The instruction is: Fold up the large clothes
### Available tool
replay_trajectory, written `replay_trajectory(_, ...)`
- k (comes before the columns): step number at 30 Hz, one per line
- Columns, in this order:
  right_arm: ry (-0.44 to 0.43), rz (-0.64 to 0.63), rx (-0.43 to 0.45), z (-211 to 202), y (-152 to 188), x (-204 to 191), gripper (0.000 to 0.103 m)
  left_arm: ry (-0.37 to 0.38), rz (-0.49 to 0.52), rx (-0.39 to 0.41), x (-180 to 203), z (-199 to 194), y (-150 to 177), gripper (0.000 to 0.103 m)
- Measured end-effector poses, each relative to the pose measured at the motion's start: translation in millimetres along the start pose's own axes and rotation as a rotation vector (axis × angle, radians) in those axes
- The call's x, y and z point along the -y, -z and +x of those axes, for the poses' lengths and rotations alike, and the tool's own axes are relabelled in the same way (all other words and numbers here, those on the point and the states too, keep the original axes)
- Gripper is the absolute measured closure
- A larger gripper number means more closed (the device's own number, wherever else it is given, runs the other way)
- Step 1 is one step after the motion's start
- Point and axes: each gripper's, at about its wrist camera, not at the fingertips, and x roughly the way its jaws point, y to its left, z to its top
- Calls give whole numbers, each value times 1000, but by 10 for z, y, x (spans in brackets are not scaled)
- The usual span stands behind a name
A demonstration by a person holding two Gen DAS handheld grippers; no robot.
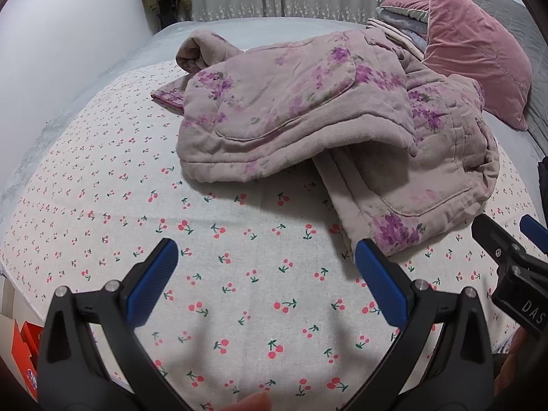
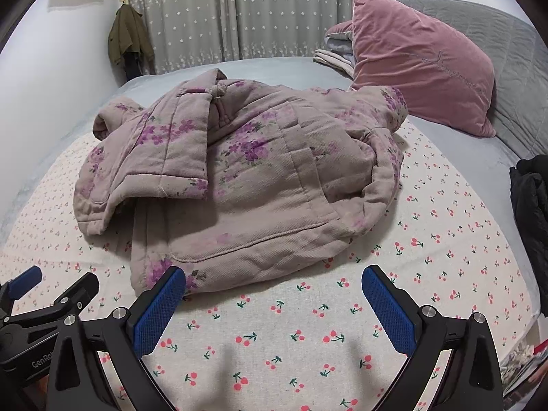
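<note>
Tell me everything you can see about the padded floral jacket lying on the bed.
The jacket is a quilted, padded garment in dusty pinkish beige, printed with purple flower sprays. It looks like soft, worn cotton with stitched seams and rounded patch pockets. It lies crumpled and partly folded over itself, one sleeve flopped across the body, cuffs rolled open. It rests on the cherry-print sheet; its far edge reaches near the pink cushion, though contact is unclear. Both the left gripper and right gripper are open, gripping nothing.

Rumpled floral jacket [image 2: 236, 185] on cherry-print sheet [image 2: 445, 233]
</note>
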Motion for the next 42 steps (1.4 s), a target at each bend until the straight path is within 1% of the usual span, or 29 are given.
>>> replay_trajectory(27,-13,5,-14,28,28,-21,0,-4,1,3,-1,-9,1,0)
replay_trajectory(36,-14,8,-16,28,36,-9,0,-14,-10,12,-77,-10,-12,0)
replay_trajectory(39,-26,23,-24,35,29,45,0,7,-8,29,-107,-20,-25,0)
replay_trajectory(42,-60,55,-32,53,20,109,0,64,-2,45,-148,-21,-54,0)
